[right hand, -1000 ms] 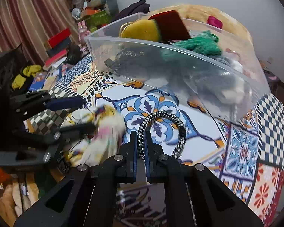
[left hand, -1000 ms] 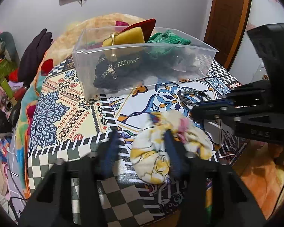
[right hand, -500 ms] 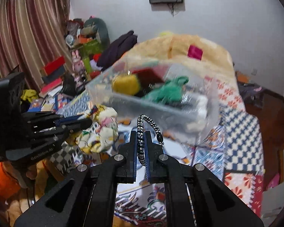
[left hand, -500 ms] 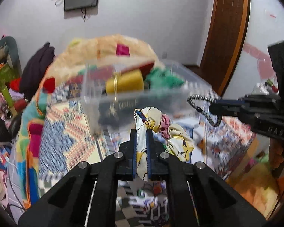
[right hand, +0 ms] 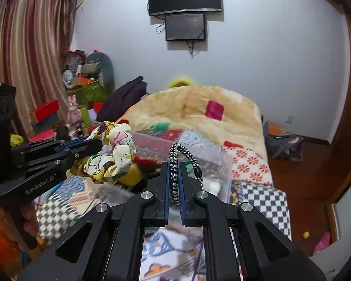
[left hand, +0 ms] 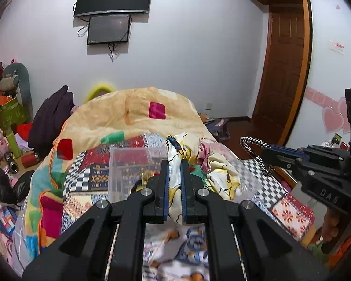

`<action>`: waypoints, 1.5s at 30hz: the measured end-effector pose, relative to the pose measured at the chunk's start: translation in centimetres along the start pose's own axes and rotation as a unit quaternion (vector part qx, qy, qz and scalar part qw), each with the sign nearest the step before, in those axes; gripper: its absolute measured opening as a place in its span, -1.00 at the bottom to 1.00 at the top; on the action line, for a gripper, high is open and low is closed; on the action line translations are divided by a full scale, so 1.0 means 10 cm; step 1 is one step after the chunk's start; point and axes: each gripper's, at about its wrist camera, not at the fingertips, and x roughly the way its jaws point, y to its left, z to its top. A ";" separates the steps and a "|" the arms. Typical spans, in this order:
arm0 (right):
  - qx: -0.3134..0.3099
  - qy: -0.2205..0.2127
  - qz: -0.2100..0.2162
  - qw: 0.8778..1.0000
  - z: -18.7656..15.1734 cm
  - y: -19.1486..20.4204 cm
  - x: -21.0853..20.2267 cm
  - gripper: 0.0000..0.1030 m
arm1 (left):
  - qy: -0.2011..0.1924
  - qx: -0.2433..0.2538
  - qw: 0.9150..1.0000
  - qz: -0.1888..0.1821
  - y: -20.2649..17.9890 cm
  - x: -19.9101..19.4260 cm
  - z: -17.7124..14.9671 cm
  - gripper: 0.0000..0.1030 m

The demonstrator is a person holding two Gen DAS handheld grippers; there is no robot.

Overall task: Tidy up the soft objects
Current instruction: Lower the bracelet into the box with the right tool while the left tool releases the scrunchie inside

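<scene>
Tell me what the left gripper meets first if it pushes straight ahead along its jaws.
Probably the clear plastic bin. The left gripper, shut on the floral scrunchie, points at its near wall and open top; depth is unclear, so it may pass just above the rim.

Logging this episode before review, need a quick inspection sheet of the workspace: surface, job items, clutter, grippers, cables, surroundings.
Surface: bed with patterned patchwork cover, peach quilt heaped at the far end.
Job's things: clear plastic bin on the bed, holding a yellow item and other soft things; floral scrunchie and black-and-white braided band both held up in the air.
Clutter: boxes and toys piled beside the bed; bag on the floor.
Grippers: left gripper shut on the scrunchie; right gripper shut on the band.
Cables: loose wires under the wall screens.
Surroundings: curtain, wooden door.
</scene>
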 end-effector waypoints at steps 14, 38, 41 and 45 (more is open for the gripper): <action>0.015 0.068 -0.011 0.997 -0.10 -0.06 0.65 -0.88 | 0.072 -0.002 0.997 0.017 -0.01 0.78 -0.08 -0.85; 0.036 0.068 0.000 0.997 -0.10 -0.15 0.30 -0.18 | 0.053 0.001 0.999 -0.003 0.05 0.34 -0.06 -0.02; 0.034 0.039 0.002 0.999 -0.02 -0.13 0.09 -0.18 | 0.028 0.004 1.000 -0.011 0.01 0.11 0.00 -0.02; 0.025 -0.001 0.004 1.000 0.07 -0.04 -0.18 -0.18 | -0.008 0.010 1.000 -0.020 -0.07 -0.22 0.07 0.08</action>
